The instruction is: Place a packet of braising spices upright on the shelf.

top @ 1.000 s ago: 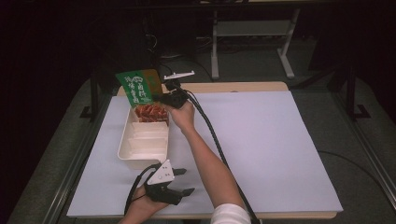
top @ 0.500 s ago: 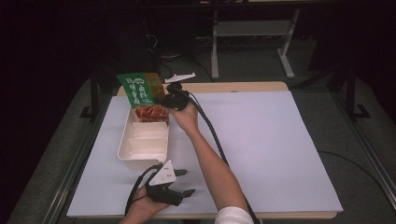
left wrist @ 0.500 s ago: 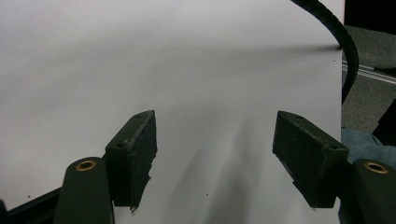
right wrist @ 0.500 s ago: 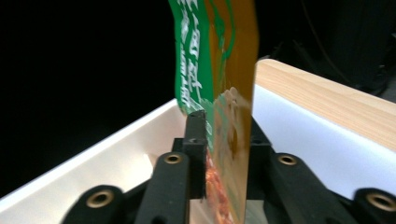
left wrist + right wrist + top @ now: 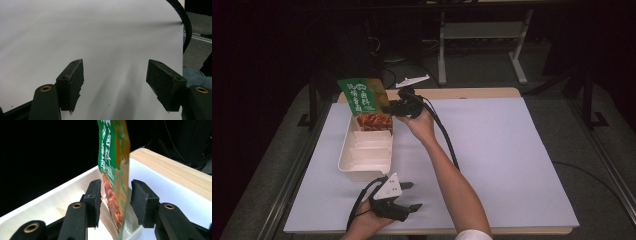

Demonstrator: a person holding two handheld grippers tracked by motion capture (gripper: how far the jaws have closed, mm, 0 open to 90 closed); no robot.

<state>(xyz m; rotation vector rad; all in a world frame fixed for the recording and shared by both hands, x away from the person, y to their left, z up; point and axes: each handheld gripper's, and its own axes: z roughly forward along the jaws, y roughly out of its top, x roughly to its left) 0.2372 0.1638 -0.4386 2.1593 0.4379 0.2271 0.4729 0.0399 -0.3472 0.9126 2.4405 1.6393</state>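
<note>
A green and orange snack packet stands on end in the far compartment of a white divided tray, its printed red food at the bottom. My right gripper reaches in from the right. Its jaws have just been opening and now stand a little apart on either side of the packet, which is between them above the tray's wall. My left gripper rests near the table's front edge, and in the left gripper view it is open over bare white sheet with nothing between the jaws.
A white sheet covers most of the wooden table. The tray's nearer compartments look pale and bare. The right gripper's black cable trails along the forearm. Dark floor and a white metal frame lie beyond the table.
The right gripper's jaws have parted from the packet and the hand has drawn slightly back to the right. The packet stays standing in the tray. The left gripper has not moved.
</note>
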